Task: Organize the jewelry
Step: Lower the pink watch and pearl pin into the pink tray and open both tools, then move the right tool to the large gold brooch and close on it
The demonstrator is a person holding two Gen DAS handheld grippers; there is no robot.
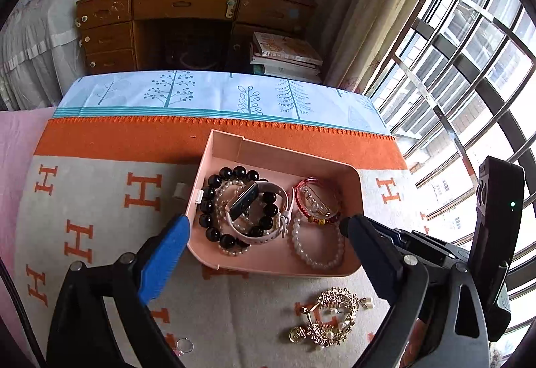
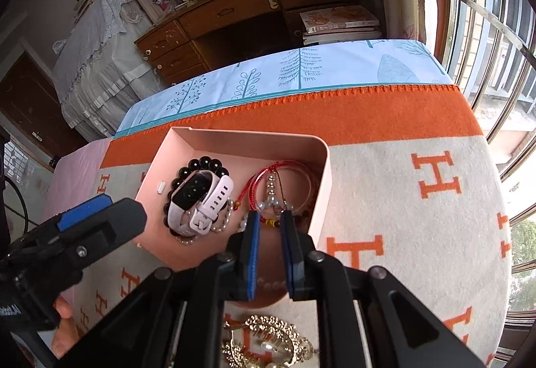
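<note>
A pink tray (image 1: 355, 197) (image 2: 321, 187) sits on the blanket. It holds a black bead bracelet (image 1: 207, 210) (image 2: 204, 164), a pink smartwatch (image 1: 268, 190) (image 2: 207, 200), pearl bracelets (image 1: 315, 257) and red cord bracelets (image 1: 311, 197) (image 2: 268, 175). My left gripper (image 1: 264, 224) is open, its fingers straddling the tray's near part. My right gripper (image 2: 270, 217) is over the tray's right part, jaws narrowly apart around a small beaded piece (image 2: 272, 200). Gold brooches (image 1: 330, 317) (image 2: 268, 341) lie on the blanket in front of the tray.
The orange and grey H-patterned blanket (image 1: 100, 200) (image 2: 402, 200) covers the bed. A small clear disc (image 1: 185, 345) lies near the left gripper. A wooden desk (image 1: 167, 26) stands beyond the bed, a barred window (image 1: 469, 83) at right.
</note>
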